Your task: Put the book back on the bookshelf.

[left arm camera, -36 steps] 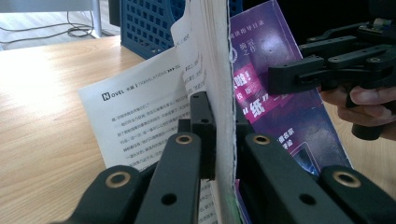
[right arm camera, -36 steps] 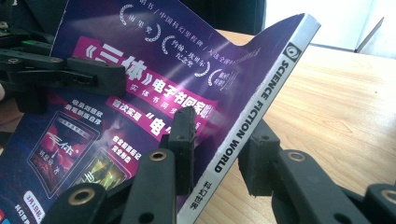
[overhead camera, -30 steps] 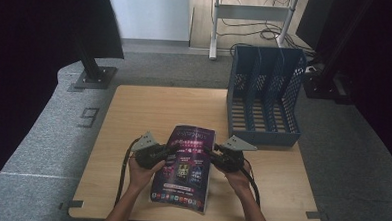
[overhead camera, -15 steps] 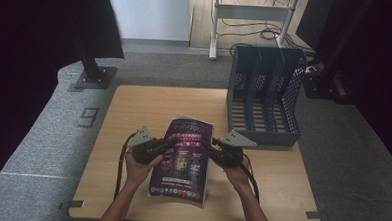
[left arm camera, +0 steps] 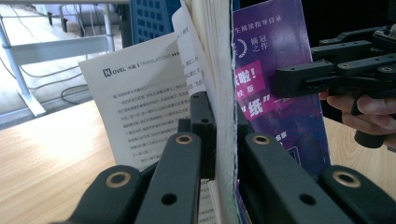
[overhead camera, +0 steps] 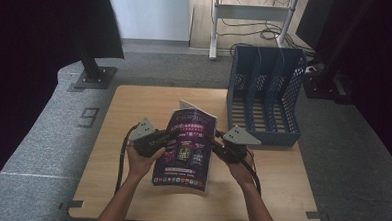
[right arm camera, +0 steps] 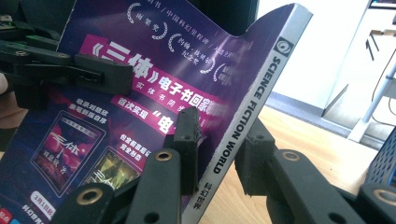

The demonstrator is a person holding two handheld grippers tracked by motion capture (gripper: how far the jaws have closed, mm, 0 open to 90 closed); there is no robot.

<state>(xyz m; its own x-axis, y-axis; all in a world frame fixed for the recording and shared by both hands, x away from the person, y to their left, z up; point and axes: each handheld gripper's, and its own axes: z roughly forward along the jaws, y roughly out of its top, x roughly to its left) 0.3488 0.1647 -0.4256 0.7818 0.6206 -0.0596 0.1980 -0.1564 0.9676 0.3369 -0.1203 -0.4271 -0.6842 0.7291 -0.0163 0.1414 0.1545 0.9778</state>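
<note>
A purple-covered magazine point(overhead camera: 185, 145) is held up off the wooden table point(overhead camera: 134, 108) over its near middle, tilted with its top edge away from the person and its lower edge close to the tabletop. Its white spine reads "SCIENCE FICTION WORLD" in the right gripper view. A loose inner page point(left arm camera: 140, 102) printed with text fans out from the far side of the page block in the left gripper view.

The left gripper point(left arm camera: 219, 135) is clamped on the magazine's open page edge, its 2 jaws pressed against either side of the paper stack. The right gripper point(right arm camera: 219, 144) grips the spine edge: 1 jaw lies flat on the cover, the other sits behind the spine, so the jaws are closed to the thickness of the magazine. The left hand point(overhead camera: 141, 160) and right hand point(overhead camera: 241, 167) hold the grippers from the near edge of the table, cables trailing back along the forearms.

A blue file rack point(overhead camera: 265, 93) with 3 slots stands on the table's far right corner, well apart from the magazine.
</note>
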